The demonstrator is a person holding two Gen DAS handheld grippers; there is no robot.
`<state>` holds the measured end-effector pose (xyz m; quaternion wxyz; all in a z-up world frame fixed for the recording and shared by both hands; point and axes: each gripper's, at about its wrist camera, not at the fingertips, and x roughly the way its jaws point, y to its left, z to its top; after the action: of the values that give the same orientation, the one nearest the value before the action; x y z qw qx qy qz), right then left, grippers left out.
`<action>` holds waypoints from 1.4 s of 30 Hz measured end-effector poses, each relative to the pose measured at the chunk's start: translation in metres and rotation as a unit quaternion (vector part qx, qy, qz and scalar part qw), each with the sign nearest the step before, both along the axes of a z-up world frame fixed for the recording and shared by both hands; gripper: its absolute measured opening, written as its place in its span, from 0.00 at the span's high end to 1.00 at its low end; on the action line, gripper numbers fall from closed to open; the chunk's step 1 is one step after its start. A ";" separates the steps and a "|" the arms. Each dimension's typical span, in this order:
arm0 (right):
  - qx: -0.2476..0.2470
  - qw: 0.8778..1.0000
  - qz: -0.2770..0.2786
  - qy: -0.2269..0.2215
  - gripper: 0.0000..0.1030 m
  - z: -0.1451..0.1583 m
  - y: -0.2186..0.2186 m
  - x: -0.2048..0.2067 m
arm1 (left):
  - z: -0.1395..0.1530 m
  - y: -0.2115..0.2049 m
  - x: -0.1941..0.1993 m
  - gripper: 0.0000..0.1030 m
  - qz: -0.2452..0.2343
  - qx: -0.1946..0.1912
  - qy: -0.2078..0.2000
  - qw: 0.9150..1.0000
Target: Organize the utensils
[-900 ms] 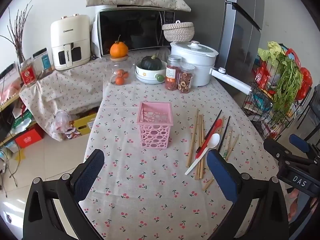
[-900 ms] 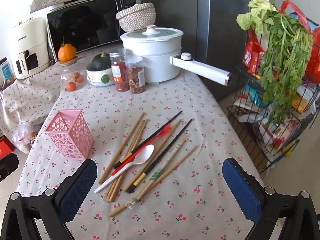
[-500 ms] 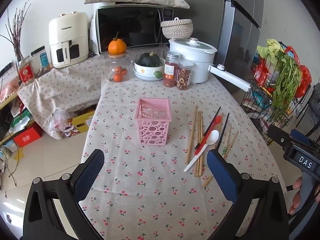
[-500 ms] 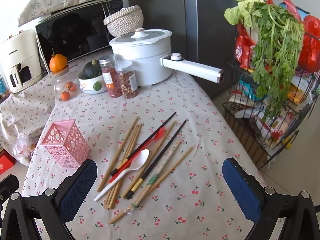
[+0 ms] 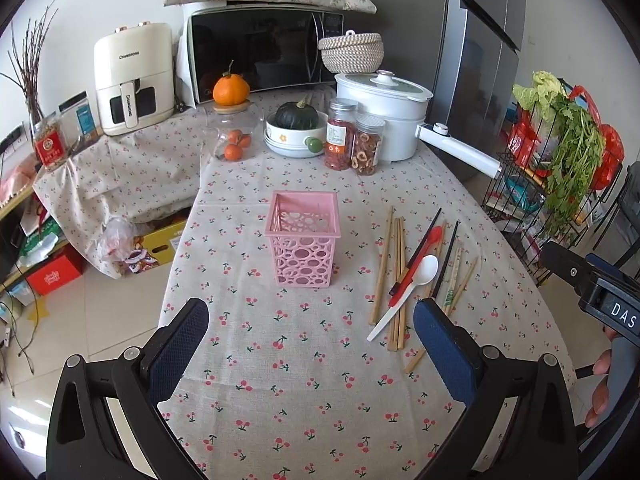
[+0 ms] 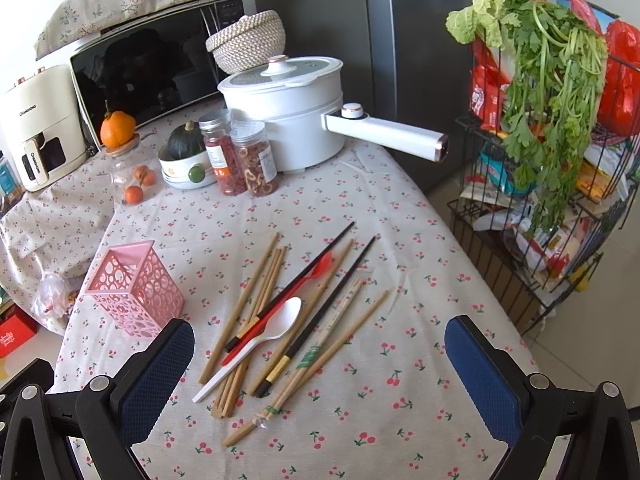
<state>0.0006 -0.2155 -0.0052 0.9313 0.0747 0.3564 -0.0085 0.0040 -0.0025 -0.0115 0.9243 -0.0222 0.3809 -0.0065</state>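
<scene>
A pink perforated utensil holder (image 5: 303, 240) (image 6: 134, 290) stands upright and empty on the cherry-print tablecloth. To its right lies a loose pile: wooden chopsticks (image 5: 386, 258) (image 6: 256, 292), black chopsticks (image 5: 448, 252) (image 6: 332, 300), a red spoon (image 5: 426, 246) (image 6: 316, 270) and a white spoon (image 5: 416, 280) (image 6: 276, 326). My left gripper (image 5: 310, 344) is open and empty, held above the table in front of the holder. My right gripper (image 6: 320, 364) is open and empty, held above the near end of the pile; its body also shows in the left wrist view (image 5: 592, 284).
At the table's far end stand a white pot (image 5: 384, 114) with a long handle (image 6: 384, 134), two jars (image 5: 354, 142), a bowl with a squash (image 5: 296, 128) and a glass jar with oranges (image 5: 232, 136). A wire rack with greens (image 6: 552, 120) stands right of the table.
Both grippers have drawn back and risen a little, so the table shows from slightly farther away. The right gripper has shifted left over the pile. Nothing on the table moved.
</scene>
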 end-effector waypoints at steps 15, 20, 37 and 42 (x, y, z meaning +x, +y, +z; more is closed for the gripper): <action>-0.004 1.000 0.001 0.001 0.00 0.001 0.002 0.000 | 0.004 0.001 -0.003 0.00 0.001 0.001 -0.007 1.000; -0.003 1.000 0.003 0.001 0.00 0.001 0.002 0.000 | 0.004 0.001 -0.003 0.00 0.002 0.002 -0.008 1.000; -0.005 1.000 0.008 0.004 0.00 -0.002 0.005 0.001 | 0.005 0.002 -0.004 0.00 0.003 0.004 -0.012 1.000; -0.006 1.000 0.008 0.005 0.00 -0.002 0.006 0.001 | 0.005 0.003 -0.005 0.00 0.003 0.005 -0.013 1.000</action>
<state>0.0018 -0.2098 -0.0070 0.9298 0.0666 0.3619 -0.0036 -0.0007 0.0006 -0.0067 0.9294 -0.0188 0.3687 -0.0017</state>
